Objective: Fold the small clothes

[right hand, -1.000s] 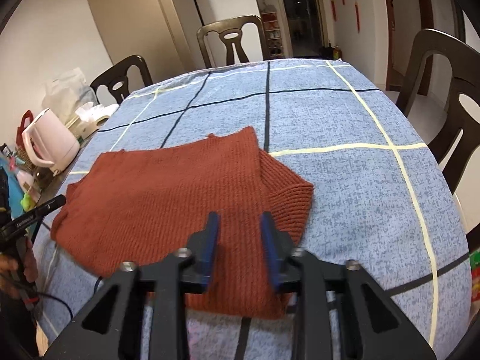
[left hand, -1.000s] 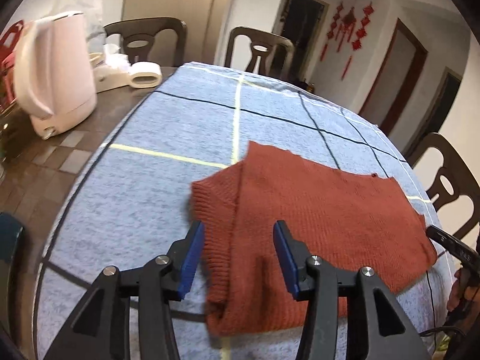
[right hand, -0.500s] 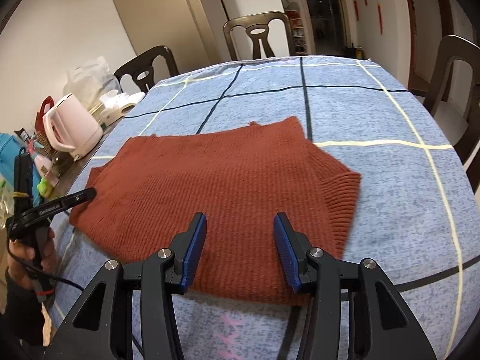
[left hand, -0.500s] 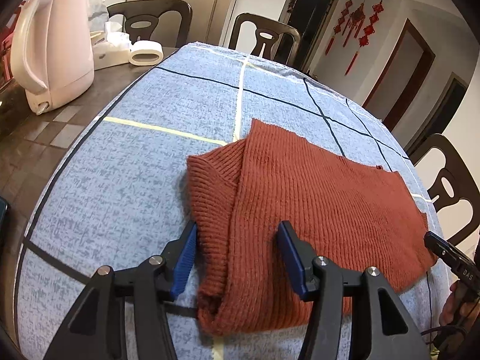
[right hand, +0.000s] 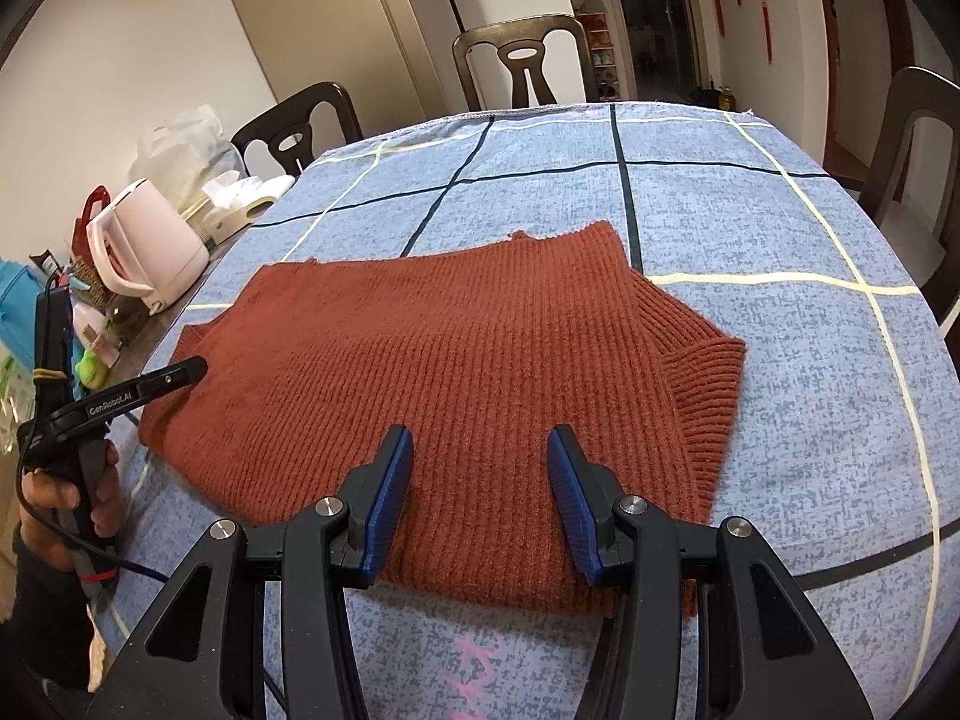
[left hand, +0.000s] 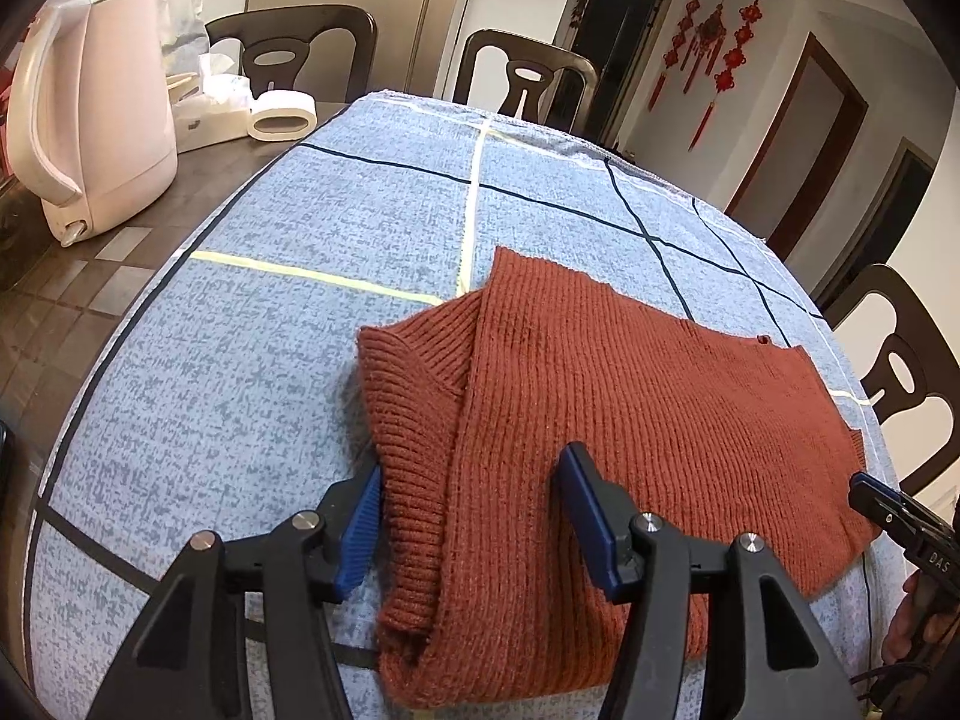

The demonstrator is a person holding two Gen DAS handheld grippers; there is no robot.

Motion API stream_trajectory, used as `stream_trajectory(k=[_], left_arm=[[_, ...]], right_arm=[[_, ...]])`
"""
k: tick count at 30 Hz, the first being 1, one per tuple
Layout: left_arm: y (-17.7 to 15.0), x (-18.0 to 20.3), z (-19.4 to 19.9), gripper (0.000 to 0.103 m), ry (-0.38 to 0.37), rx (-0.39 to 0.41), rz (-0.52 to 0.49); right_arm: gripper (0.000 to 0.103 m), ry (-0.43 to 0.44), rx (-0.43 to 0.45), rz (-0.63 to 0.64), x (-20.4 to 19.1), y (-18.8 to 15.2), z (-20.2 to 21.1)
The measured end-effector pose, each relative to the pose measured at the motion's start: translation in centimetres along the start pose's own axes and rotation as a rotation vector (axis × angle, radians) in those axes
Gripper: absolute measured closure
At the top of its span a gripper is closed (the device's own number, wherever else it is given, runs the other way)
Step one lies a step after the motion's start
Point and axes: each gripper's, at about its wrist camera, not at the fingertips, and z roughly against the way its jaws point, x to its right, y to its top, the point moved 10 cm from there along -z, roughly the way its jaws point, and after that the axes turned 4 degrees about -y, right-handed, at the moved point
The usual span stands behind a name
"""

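lying flat on the checked surface, rust sweater sits beneath both grippers, left gripper at its 9 o'clock edge, right gripper at 6 o'clock, fingers spread, gripping nothing.

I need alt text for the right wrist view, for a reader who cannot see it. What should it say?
A rust-red knitted sweater lies partly folded on a blue checked tablecloth, with the right tongs open just above its near edge. At the left edge a hand holds the left tongs near the sweater's other end; a pink kettle and chairs stand behind.

Evenly lit indoors, soft shadows, sharp throughout; strong fisheye bending with black vignette at the corners.
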Motion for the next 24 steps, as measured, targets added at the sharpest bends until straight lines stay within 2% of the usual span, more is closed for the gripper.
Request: stream_trajectory(k=[4,6,8,12,16,18,24], left_arm=[[0.0,0.0,0.0,0.044,-0.004,0.002,-0.001],[0.0,0.0,0.1,0.048,-0.011,0.005,0.004],[0.0,0.0,0.2,0.057,-0.027,0.007,0.015],[0.1,-0.3,0.3,0.065,-0.057,0.005,0.041],[0.2,-0.6,0.3,0.080,-0.089,0.007,0.081],[0.3,-0.5,0.4,0.085,-0.112,0.003,0.100],[1.8,1.9,1.9,0.087,-0.214,0.018,0.100]], right_arm=[[0.056,0.001,-0.005,0.009,-0.4,0.0,-0.1],[0.056,0.002,-0.007,0.016,-0.7,0.0,-0.2],[0.056,0.005,-0.009,0.017,-0.9,0.0,-0.2],[0.056,0.011,-0.010,0.022,-1.3,-0.1,-0.3],[0.056,0.012,-0.010,0.018,-1.3,-0.2,-0.3],[0.056,0.015,-0.009,0.014,-1.3,-0.1,-0.3],[0.056,0.024,-0.003,0.003,-1.1,-0.2,0.1]])
